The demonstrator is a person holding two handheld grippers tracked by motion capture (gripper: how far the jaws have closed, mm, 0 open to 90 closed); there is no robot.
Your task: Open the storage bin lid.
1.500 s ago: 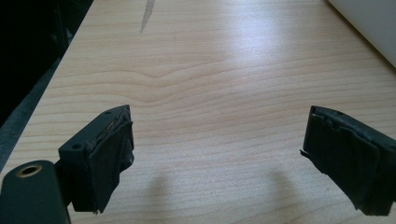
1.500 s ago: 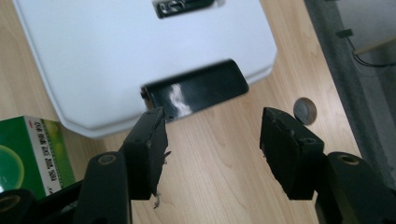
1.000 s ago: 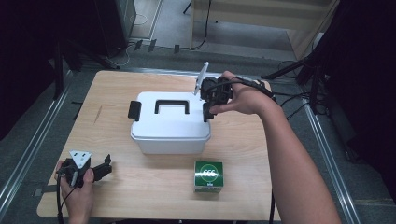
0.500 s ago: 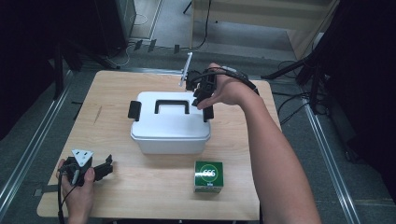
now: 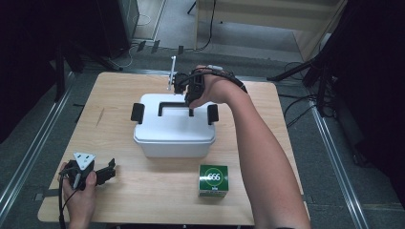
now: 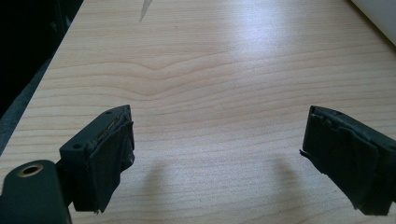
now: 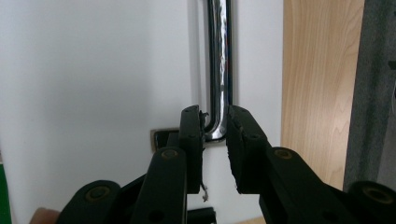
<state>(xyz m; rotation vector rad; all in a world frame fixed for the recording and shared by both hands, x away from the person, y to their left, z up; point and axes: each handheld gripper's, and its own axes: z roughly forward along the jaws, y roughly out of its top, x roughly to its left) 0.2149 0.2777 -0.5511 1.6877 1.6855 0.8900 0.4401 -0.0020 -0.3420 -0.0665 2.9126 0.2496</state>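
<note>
Since the earlier frames the right gripper (image 5: pixel 184 91) has swung from the box's (image 5: pixel 174 136) right latch (image 5: pixel 213 113) across to the black handle (image 5: pixel 175 106) on the lid, its jaws closing as it went. Seen along those jaws, the pads sit either side of the handle's (image 7: pixel 218 70) bent end, the left pad close against it, a thin gap at the right; not yet clamped. Near the table's (image 5: pixel 143 191) front left corner the left gripper (image 5: pixel 107 171) rests spread wide over bare wood. A green carton (image 5: pixel 213 180) stands before the box.
</note>
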